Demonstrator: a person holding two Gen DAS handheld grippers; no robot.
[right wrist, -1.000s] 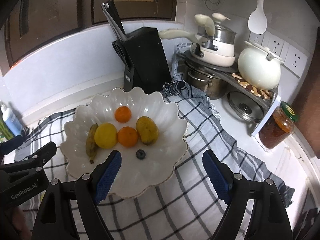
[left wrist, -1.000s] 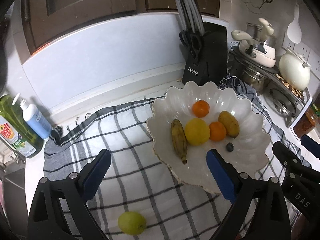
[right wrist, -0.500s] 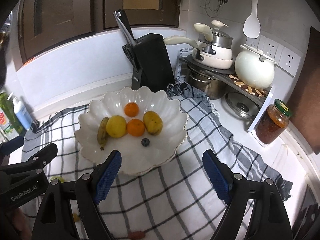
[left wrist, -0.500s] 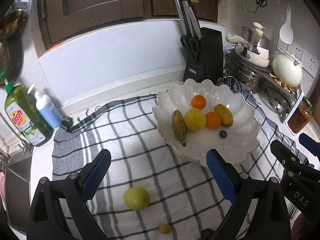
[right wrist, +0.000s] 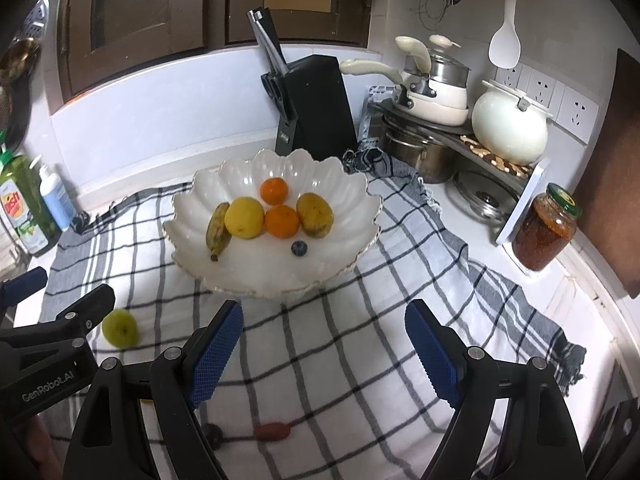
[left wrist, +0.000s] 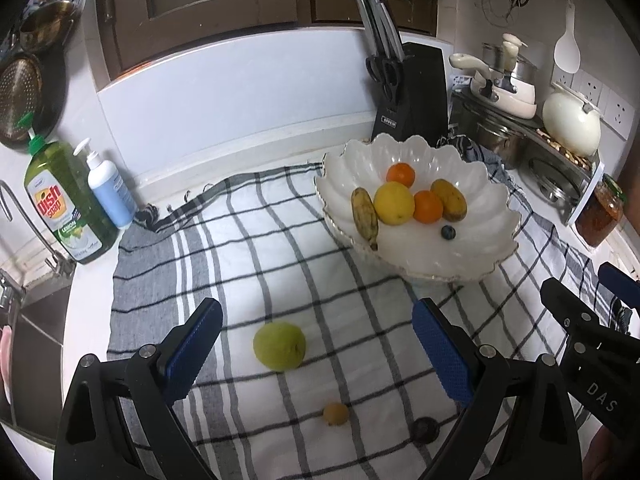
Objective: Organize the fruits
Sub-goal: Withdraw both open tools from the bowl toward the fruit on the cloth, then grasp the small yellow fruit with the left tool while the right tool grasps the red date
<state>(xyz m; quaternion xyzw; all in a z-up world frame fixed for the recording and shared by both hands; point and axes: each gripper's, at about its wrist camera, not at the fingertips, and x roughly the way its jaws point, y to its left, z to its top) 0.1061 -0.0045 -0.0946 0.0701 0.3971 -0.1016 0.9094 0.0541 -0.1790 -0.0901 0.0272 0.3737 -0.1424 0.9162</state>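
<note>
A: How many fruits sit in the bowl (right wrist: 352,196)?
B: Six: one banana (right wrist: 217,231), one lemon (right wrist: 244,217), two oranges (right wrist: 281,221), one mango (right wrist: 315,209), one blueberry (right wrist: 299,248).
A: And on the checked cloth (left wrist: 320,280)?
B: One green fruit (left wrist: 279,345), one small orange one (left wrist: 335,413), one dark one (left wrist: 425,429), one reddish one (right wrist: 272,431).
A: Grippers?
B: Left gripper (left wrist: 316,356) and right gripper (right wrist: 325,356) both gape wide above the cloth, empty.

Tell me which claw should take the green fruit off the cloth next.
Left. The left claw is open with the green fruit framed between its fingers; the right claw, also open, points toward the bowl.
</note>
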